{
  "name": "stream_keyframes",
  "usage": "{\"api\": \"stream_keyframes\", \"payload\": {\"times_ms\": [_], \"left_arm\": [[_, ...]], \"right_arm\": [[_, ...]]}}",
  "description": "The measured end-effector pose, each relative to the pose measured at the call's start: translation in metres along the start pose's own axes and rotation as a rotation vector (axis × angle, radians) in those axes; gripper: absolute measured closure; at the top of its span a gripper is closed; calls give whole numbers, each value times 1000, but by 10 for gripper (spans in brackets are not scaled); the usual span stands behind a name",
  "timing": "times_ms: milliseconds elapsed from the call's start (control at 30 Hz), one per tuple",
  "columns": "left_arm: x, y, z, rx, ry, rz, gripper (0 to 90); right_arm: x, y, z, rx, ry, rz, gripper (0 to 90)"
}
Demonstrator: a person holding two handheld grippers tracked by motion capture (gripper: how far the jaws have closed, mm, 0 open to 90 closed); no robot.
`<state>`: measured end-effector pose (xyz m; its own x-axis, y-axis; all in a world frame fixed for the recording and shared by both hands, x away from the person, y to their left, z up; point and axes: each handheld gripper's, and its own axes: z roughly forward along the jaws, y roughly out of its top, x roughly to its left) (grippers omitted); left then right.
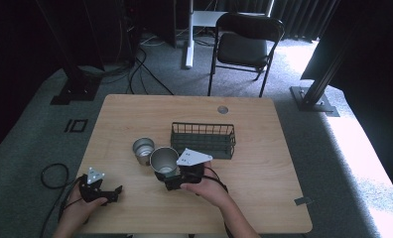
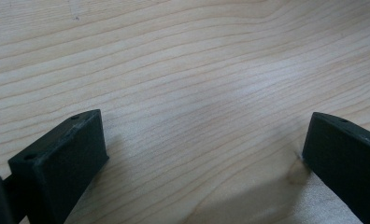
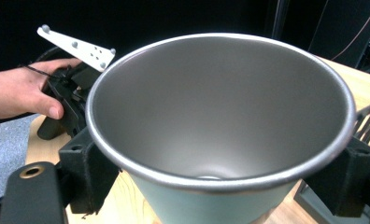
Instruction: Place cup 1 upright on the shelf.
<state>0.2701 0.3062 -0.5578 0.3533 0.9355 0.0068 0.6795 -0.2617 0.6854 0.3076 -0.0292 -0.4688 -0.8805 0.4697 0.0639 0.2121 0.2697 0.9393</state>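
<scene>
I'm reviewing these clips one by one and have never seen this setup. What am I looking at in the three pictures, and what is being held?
No robot here: a person at a wooden table holds a hand-operated two-jaw gripper in each hand. The high view comes from a fixed camera above, looking down and forward. The other two come from cameras riding on the grippers, looking along their black jaws.

On the table stand a small metal cup and a dark wire basket.

The right gripper has its jaws against both sides of a larger metal cup, which looks empty; in the high view it sits beside the small cup. The left gripper rests near the table's front left corner, jaws wide apart over bare wood.
</scene>
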Motion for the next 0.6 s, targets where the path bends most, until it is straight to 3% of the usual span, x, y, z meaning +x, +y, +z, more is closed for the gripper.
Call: {"api": "stream_keyframes", "payload": {"times_ms": [300, 600], "left_arm": [[0, 0, 0, -1, -1, -1, 3], [0, 0, 0, -2, -1, -1, 3]], "right_arm": [[-2, 23, -8, -43, -15, 3, 140], [-13, 46, -18, -85, -85, 11, 140]]}}
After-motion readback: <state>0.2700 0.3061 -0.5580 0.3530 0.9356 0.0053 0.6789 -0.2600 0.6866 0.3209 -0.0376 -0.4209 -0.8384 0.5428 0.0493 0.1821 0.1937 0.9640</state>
